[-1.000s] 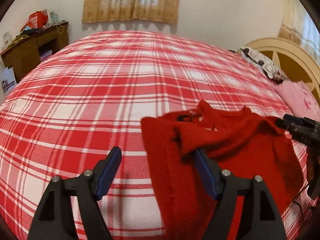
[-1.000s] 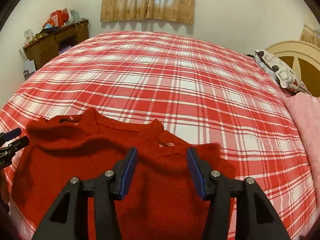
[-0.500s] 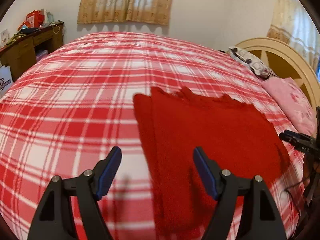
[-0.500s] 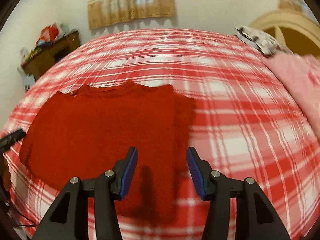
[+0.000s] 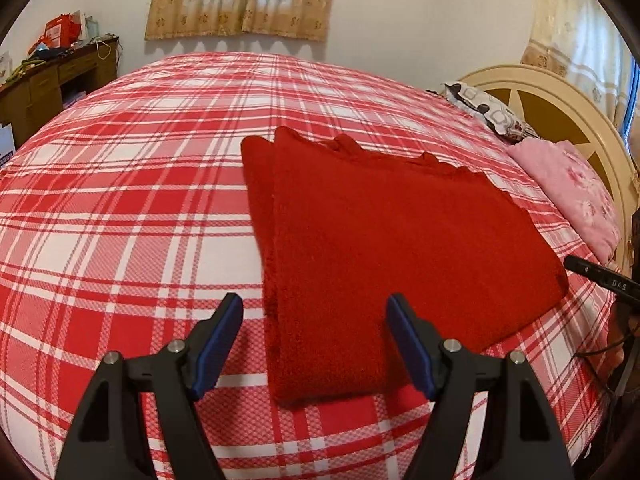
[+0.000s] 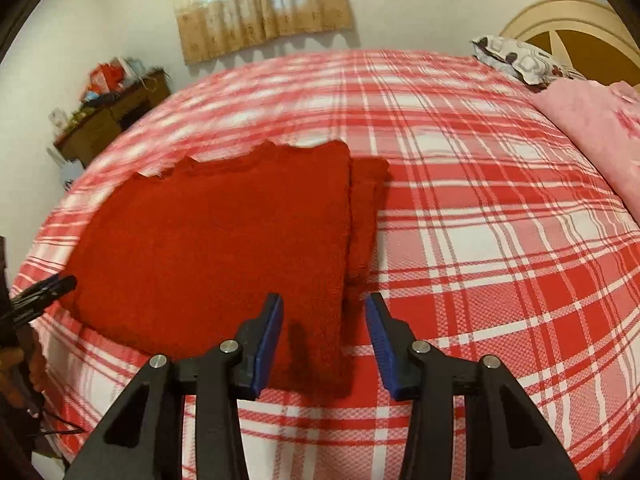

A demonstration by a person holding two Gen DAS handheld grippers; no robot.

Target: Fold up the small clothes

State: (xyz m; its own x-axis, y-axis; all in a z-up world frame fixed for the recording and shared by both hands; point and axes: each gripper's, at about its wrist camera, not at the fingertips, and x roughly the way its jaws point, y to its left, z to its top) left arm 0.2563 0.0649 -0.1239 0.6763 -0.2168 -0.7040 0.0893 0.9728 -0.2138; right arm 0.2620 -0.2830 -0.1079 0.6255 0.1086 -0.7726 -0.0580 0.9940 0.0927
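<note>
A red knit sweater [image 5: 400, 240] lies folded flat on the plaid bed, with a narrow folded strip along one side. My left gripper [image 5: 314, 308] hangs open over its near left corner, nothing between the pads. In the right wrist view the sweater [image 6: 224, 240] fills the left half. My right gripper [image 6: 324, 304] hovers above its near right edge; its jaws are closing, and the fabric lies flat below them, not pinched. Each gripper's tip shows at the edge of the other's view: the right gripper [image 5: 600, 276] and the left gripper [image 6: 40, 292].
The red and white plaid bedspread [image 5: 120, 220] covers a wide bed. A pink blanket [image 5: 568, 196] and a patterned pillow [image 5: 488, 112] lie by the cream headboard [image 5: 560, 96]. A cluttered wooden desk [image 5: 48, 84] stands against the far wall at the left.
The sweater went from bunched, with a part lying over its front, to flat and smooth. Both grippers pulled back toward its near corners. The right jaws have narrowed.
</note>
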